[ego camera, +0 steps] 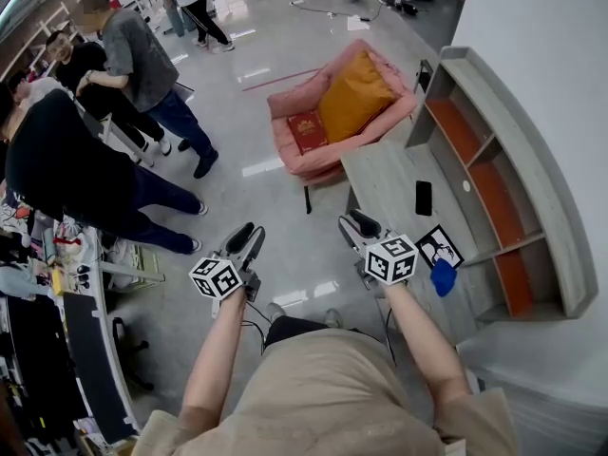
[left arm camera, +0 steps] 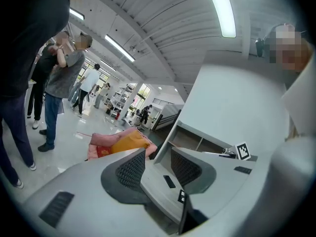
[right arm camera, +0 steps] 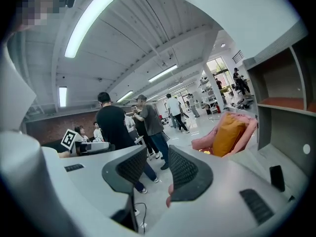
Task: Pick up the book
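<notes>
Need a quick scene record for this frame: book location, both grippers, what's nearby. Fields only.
book: red, lying on the seat of the pink armchair, beside the orange cushion
left gripper: jaws apart, nothing between them, well short of the book
right gripper: jaws apart, nothing between them, near the grey desk
desk: black phone lies on it
task state: book not yet picked up
</notes>
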Tool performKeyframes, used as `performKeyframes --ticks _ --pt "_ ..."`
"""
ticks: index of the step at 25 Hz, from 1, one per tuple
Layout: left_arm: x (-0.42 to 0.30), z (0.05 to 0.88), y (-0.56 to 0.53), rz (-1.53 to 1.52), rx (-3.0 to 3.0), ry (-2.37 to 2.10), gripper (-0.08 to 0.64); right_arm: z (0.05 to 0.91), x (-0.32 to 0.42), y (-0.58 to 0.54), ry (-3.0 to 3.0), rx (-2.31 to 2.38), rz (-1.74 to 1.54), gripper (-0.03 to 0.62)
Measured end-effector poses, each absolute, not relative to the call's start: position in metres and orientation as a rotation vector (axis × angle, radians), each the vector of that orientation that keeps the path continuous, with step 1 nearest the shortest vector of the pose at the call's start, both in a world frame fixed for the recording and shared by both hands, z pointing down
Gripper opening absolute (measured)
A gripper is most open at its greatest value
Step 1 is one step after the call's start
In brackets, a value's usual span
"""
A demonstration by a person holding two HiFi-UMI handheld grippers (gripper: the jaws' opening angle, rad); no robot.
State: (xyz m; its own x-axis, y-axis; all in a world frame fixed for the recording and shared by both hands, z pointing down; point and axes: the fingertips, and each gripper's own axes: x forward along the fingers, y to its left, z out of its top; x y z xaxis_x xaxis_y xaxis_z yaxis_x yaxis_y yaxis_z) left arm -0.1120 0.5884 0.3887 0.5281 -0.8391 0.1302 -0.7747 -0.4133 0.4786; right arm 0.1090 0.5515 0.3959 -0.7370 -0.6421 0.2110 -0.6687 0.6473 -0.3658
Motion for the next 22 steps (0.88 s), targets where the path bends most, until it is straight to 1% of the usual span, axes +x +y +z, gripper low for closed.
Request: performKeyframes --ticks 11,22 --pt "-0.100 0.392 0.587 -0.177 2.267 -1.292 0.164 0.397 0.129 0.553 -2.823 1.141 0.663 0.124" --pt "-0.127 0.408 0.569 -0.168 2.215 -1.290 0.164 0.404 0.124 0.524 -2.812 1.184 0.715 0.124"
